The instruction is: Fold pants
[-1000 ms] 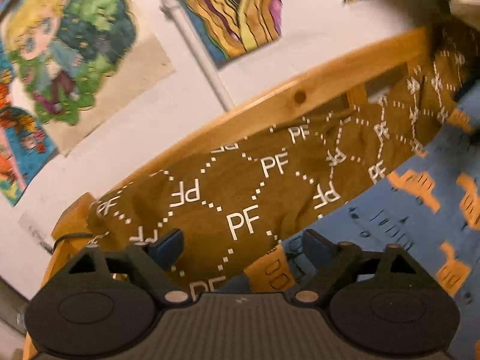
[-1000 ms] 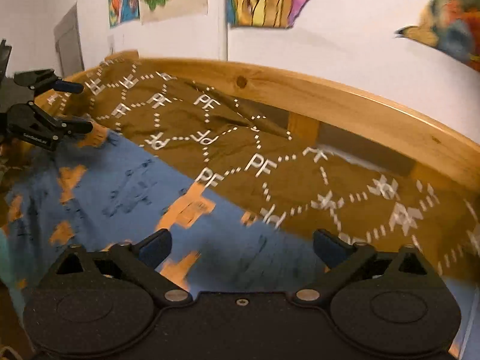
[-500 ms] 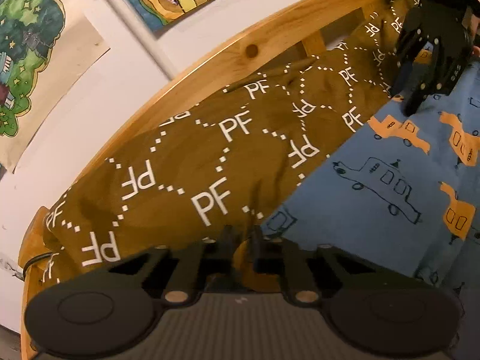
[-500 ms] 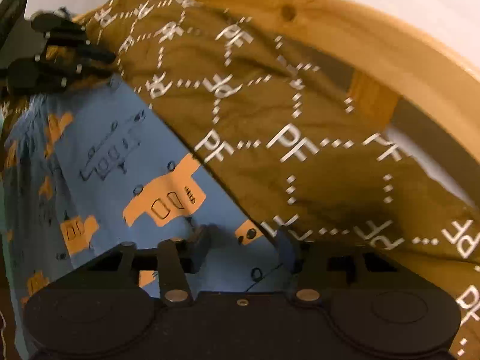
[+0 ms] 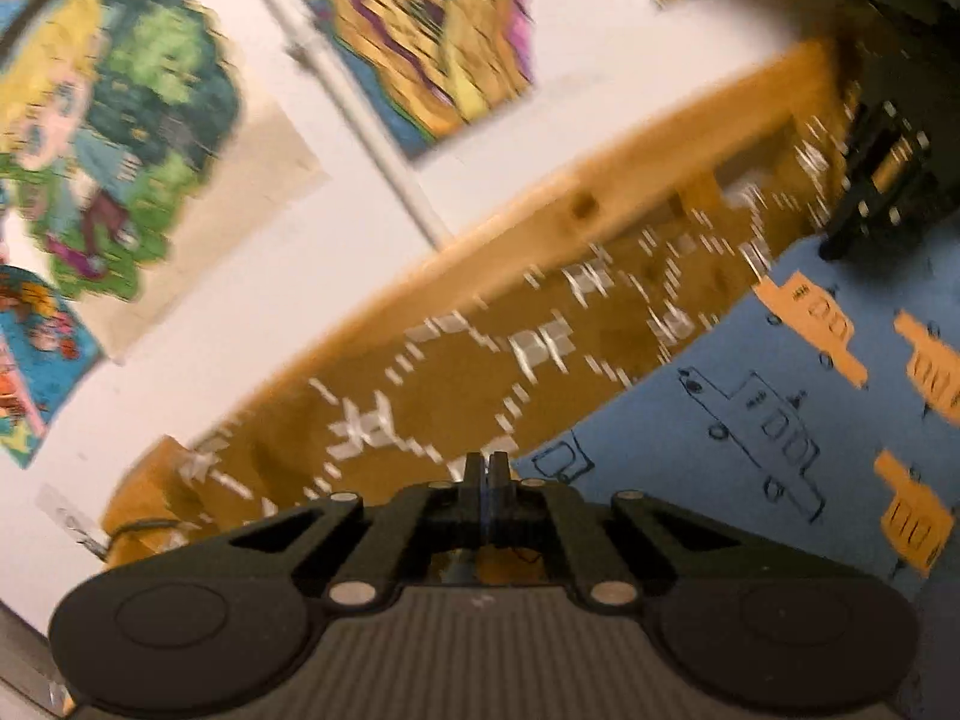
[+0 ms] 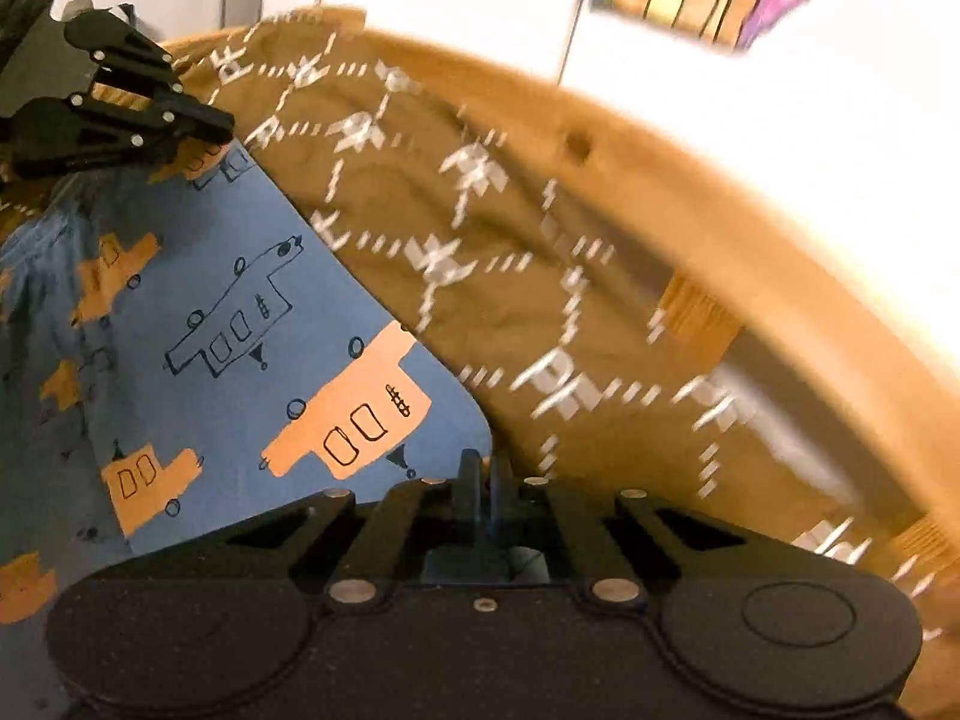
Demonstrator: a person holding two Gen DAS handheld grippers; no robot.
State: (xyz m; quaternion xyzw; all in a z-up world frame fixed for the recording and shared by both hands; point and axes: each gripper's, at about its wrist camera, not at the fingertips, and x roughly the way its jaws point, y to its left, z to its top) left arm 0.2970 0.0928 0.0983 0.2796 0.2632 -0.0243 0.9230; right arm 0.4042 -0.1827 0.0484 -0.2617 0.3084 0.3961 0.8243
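Blue pants [image 5: 780, 408] printed with orange cars lie spread on a brown blanket [image 5: 450, 372]. My left gripper [image 5: 489, 465] is at their far edge; its jaws are closing the last bit, with a sliver of blue cloth pinched between the pads. My right gripper [image 6: 483, 462] is at another corner of the pants [image 6: 240, 330], its jaws likewise closing tight on the blue hem. Each gripper shows in the other's view: the left gripper [image 6: 225, 123] at top left and the right gripper [image 5: 834, 249] at upper right, both at the pants' edge.
The brown blanket [image 6: 510, 300] with white "PF" lettering covers a bed. A curved wooden bed rail [image 5: 540, 222] runs behind it against a white wall. Colourful posters [image 5: 432, 30] and a thin pipe [image 5: 360, 120] are on that wall.
Both grippers went from wide open to shut on the pants' edge. The right gripper moved in to the corner and rolled. The left view tipped down, then back up, and is blurred.
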